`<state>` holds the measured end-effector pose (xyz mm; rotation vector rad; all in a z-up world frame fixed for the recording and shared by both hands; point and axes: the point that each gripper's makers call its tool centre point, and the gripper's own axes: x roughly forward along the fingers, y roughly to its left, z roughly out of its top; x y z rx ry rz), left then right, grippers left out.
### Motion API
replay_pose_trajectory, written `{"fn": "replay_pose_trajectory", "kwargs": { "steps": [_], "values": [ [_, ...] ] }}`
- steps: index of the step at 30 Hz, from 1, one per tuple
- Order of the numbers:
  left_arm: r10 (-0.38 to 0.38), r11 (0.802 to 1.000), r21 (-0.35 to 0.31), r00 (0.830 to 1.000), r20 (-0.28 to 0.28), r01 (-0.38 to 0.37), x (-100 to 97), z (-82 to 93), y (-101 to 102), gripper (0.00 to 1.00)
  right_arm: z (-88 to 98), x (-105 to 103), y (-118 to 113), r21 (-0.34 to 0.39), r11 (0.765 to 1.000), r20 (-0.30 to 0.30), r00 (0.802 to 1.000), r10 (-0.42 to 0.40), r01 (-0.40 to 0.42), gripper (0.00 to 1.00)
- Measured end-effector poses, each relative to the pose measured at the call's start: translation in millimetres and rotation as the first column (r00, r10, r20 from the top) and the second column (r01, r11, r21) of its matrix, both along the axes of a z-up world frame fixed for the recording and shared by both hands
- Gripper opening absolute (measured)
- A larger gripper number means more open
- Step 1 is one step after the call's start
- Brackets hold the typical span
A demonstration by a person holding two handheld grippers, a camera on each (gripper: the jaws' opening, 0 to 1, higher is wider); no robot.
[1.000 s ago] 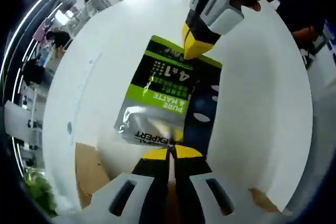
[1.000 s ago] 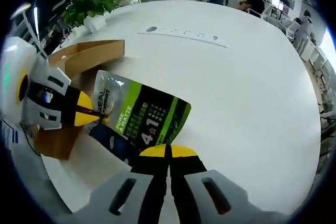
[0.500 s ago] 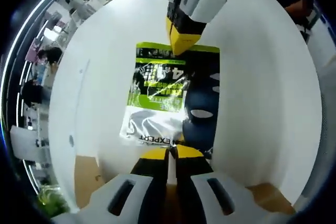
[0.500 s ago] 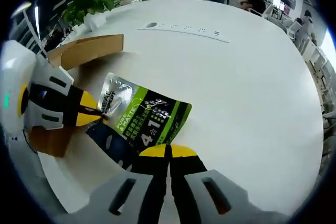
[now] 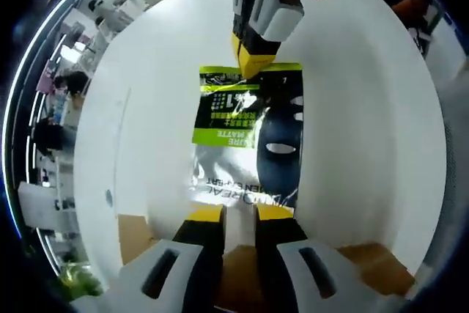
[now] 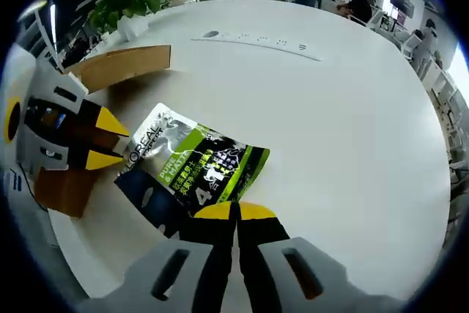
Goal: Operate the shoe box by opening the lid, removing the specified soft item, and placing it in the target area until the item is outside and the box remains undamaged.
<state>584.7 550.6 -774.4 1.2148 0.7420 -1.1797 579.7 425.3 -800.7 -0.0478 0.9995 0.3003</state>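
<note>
Lying flat on the white bench [image 6: 352,108], outside the brown cardboard shoe box [image 6: 121,67], is the soft item: a glossy green, silver and dark-blue sachet pack [image 6: 194,174]. Left to right in the right gripper view: left gripper [image 6: 110,141], jaws parted, just off the pack's silver end, gripping nothing; then the pack; then the right gripper [image 6: 234,212], jaws pinched on its green end. Pack's long axis runs gripper to gripper. In the left gripper view, left gripper [image 5: 239,214], pack [image 5: 245,133], right gripper [image 5: 250,62] line up. Box mostly cut off; its condition is hard to judge. Print partly legible.
</note>
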Motion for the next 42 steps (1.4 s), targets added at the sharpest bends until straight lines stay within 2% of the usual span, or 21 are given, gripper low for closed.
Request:
{"fn": "replay_pose_trajectory", "kwargs": {
  "steps": [2,6,14,18,20,27,31,42],
  "values": [
    [0.017,0.999,-0.038,1.000,-0.017,-0.018,-1.5,6.5,-4,0.15,0.6,0,0,-0.005,1.000,0.002,1.000,0.006,-0.006,0.00],
    [0.093,0.983,-0.147,0.990,-0.105,-0.108,-7.0,18.2,-16,0.18,0.7,2,1,-0.006,1.000,0.009,1.000,0.016,-0.016,0.00],
    [0.148,0.958,-0.222,0.977,-0.156,-0.181,-5.1,35.8,-15,0.20,2.2,1,0,-0.003,1.000,0.014,1.000,0.018,-0.018,0.01],
    [0.154,0.951,-0.244,0.975,-0.161,-0.190,-6.0,40.9,-14,0.21,7.7,-1,-4,-0.023,0.999,0.034,0.999,0.030,-0.030,0.05],
    [0.158,0.947,-0.254,0.973,-0.167,-0.197,-6.7,43.5,-13,0.22,9.7,0,-4,-0.011,0.999,0.038,0.999,0.033,-0.032,0.07],
    [0.199,0.919,-0.303,0.960,-0.199,-0.253,-8.0,56.0,-7,0.25,25.4,-7,2,-0.024,0.997,0.068,0.995,0.069,-0.068,0.13],
    [0.210,0.913,-0.312,0.958,-0.198,-0.264,-8.5,62.4,-2,0.27,32.0,-11,5,-0.029,0.996,0.075,0.994,0.082,-0.080,0.16],
    [0.264,0.880,-0.348,0.942,-0.209,-0.324,-12.4,77.0,17,0.31,56.8,-24,18,-0.016,0.994,0.101,0.989,0.111,-0.110,0.23]
  ]
}}
